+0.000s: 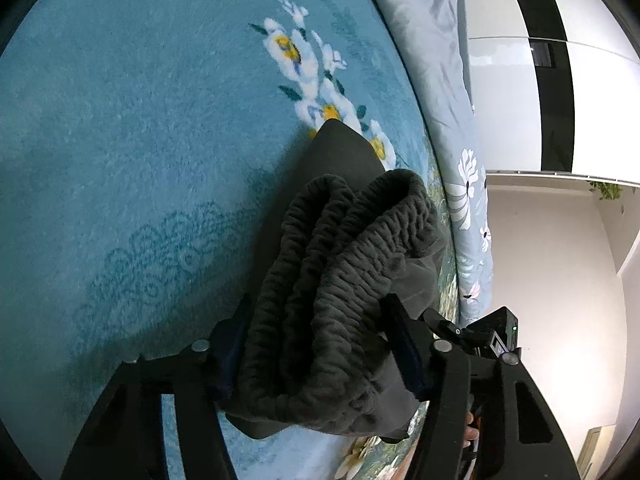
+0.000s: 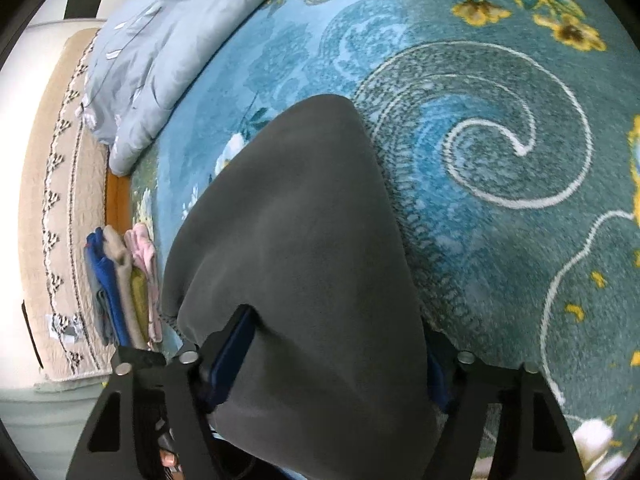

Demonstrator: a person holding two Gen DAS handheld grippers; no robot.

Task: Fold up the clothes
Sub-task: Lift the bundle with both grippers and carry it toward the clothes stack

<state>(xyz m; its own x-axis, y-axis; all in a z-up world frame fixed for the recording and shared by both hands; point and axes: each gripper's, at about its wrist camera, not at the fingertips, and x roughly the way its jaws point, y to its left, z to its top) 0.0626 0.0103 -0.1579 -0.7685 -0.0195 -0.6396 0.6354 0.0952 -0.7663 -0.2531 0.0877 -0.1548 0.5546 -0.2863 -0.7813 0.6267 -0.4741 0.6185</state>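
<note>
Dark grey garment (image 1: 340,280): bunched, ribbed waistband clamped between the jaws of the left gripper (image 1: 320,344); smooth cloth end (image 2: 296,264) clamped by the right gripper (image 2: 332,360). Held over teal floral blanket (image 1: 140,140). Beside it: pale blue quilt (image 2: 160,40), stack of folded clothes (image 2: 120,280).

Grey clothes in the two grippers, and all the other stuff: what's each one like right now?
Grey garment: bunched, gripped at both ends, over the blanket.
Left gripper: shut on its gathered elastic waistband.
Right gripper: shut on smooth fabric.
Stack of clothes: folded, at the bed's edge.
Pale blue quilt: rumpled.
Teal blanket: spread flat.
</note>
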